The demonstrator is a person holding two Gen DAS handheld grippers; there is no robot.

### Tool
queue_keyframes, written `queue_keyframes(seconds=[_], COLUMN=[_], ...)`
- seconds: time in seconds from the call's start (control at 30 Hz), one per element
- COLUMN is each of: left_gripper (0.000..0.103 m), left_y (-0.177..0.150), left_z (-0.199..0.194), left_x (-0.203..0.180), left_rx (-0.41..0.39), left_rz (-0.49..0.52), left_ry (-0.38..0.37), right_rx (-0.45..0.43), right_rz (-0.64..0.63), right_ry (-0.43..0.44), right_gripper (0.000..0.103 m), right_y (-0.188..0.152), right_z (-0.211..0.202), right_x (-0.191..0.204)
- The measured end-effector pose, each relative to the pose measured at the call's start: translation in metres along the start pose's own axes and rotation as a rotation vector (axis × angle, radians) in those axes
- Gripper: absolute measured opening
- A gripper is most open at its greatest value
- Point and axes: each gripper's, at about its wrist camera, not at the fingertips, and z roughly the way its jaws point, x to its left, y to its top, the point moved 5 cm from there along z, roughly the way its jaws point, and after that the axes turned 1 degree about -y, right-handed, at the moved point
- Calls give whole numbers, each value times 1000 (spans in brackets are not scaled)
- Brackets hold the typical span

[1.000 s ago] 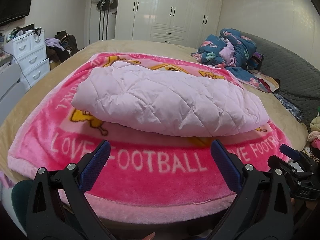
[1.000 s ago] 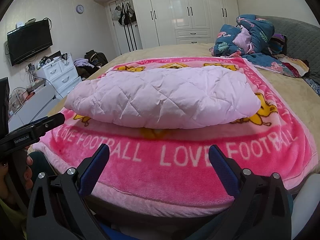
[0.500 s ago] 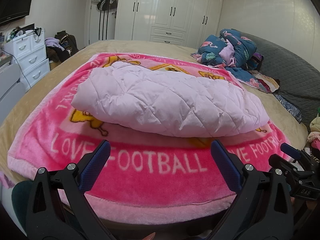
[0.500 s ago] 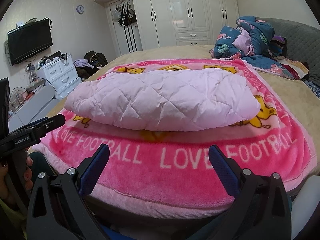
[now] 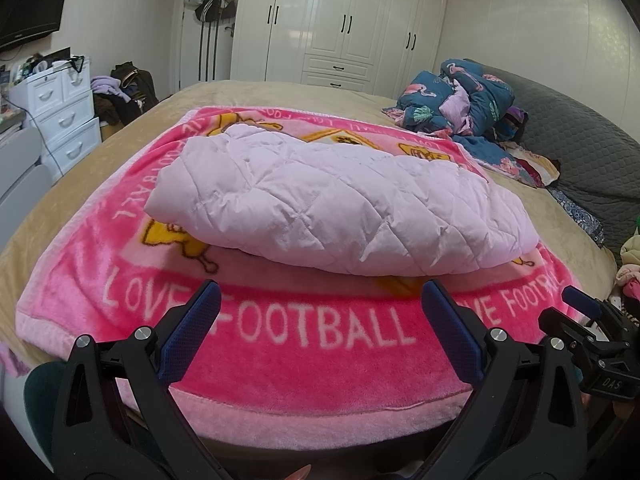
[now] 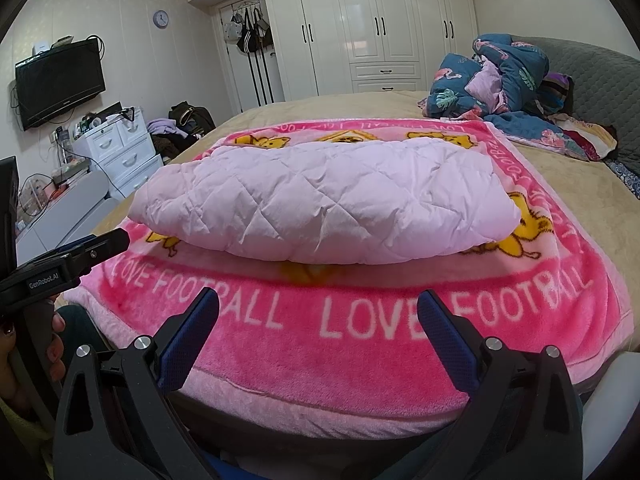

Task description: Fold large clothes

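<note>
1. Two grippers sit at the near edge of the bed, and both are empty: the left gripper has its jaws spread wide over the blanket's lettering, and the right gripper is spread just the same, gripping nothing.
2. From the left wrist view, the pale pink quilted garment lies at about 12 o'clock from my left jaws, folded into a thick, puffy bundle on the pink football blanket. From the right wrist view it sits at 12 o'clock too, well apart from both sets of fingertips.
3. I judge the folding to be nearly or fully done; the bundle looks compact, with its rounded fold edge facing me.
4. Risk one: the padding is springy, so the top layer could puff open if I nudge it or press unevenly.
5. Risk two: if I go in low for the near edge, a jaw could catch the fluffy blanket along with the garment and drag both.
6. Risk three: pinching only the top layer at 12 o'clock would peel the fold apart instead of lifting the whole stack.
7. At 2 o'clock the heap of blue patterned bedding lies well apart, so I see no snag there.
</note>
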Motion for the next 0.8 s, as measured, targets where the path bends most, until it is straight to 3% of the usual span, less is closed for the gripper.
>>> queue_keyframes(seconds=[0.8], left_gripper=[94], left_y=[2], left_z=[-1], left_x=[2], left_rx=[-5], left_rz=[7], left_ry=[1], right_rx=[-1], right_rz=[-6], right_ry=[-4], right_gripper=[99], right_y=[-1], right_z=[0], right_x=[0])
